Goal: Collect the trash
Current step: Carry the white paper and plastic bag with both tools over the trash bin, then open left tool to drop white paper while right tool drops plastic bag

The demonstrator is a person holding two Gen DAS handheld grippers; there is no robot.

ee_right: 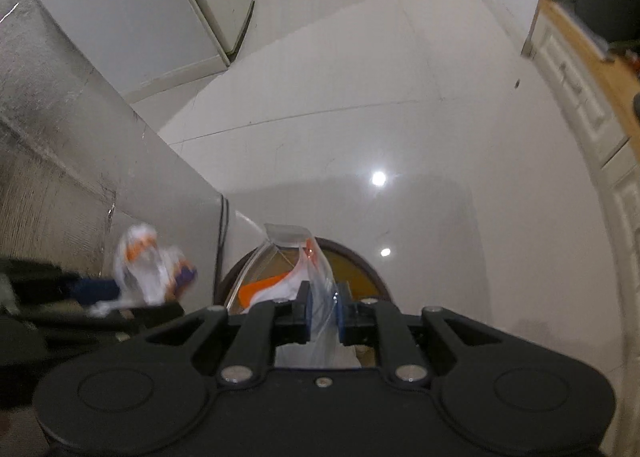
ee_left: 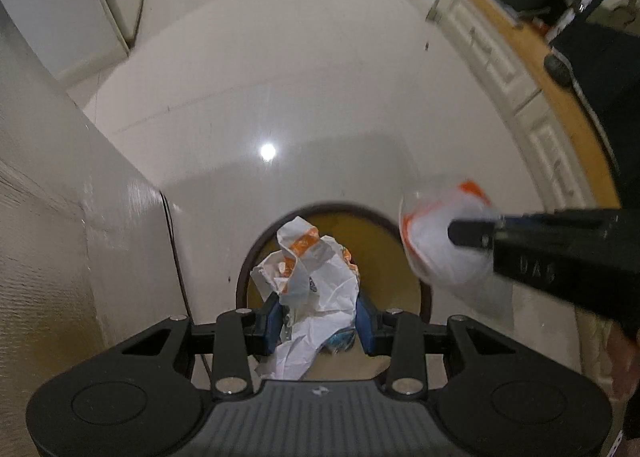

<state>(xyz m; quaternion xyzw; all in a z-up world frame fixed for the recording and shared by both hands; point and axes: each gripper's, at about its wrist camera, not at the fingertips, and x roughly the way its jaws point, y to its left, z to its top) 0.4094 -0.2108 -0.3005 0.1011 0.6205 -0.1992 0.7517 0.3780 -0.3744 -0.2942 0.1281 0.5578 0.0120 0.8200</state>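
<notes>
A: What sits farthest left?

B: A pale textured wall (ee_left: 52, 185) runs along the nine o'clock side of both views, with a dark cord (ee_left: 176, 241) hanging down its corner.

A: And the left hand-held gripper (ee_left: 316, 319)?

B: Seen from its own camera at six o'clock, its blue pads (ee_left: 271, 321) are clenched on a crumpled white wrapper (ee_left: 316, 277) with orange print. The wrapper sticks up between the fingers, directly above a round bin (ee_left: 384, 233) with a dark rim and a yellow inside. In the right camera this gripper and wrapper appear blurred at about eight o'clock.

A: What is the right hand-held gripper (ee_right: 323, 317) doing?

B: It is closed tight on a clear plastic bag (ee_right: 316, 269) holding something white and orange. The bag hangs over the same bin (ee_right: 360, 261), whose rim curves just beyond the fingertips. In the left camera this gripper enters from three o'clock, bag blurred.

A: Anything further right?

B: Glossy white floor (ee_right: 400, 97) fills the middle, reflecting a ceiling light. At two o'clock stand white cabinet fronts (ee_right: 580, 97) under a wooden surface (ee_right: 600, 69).
</notes>
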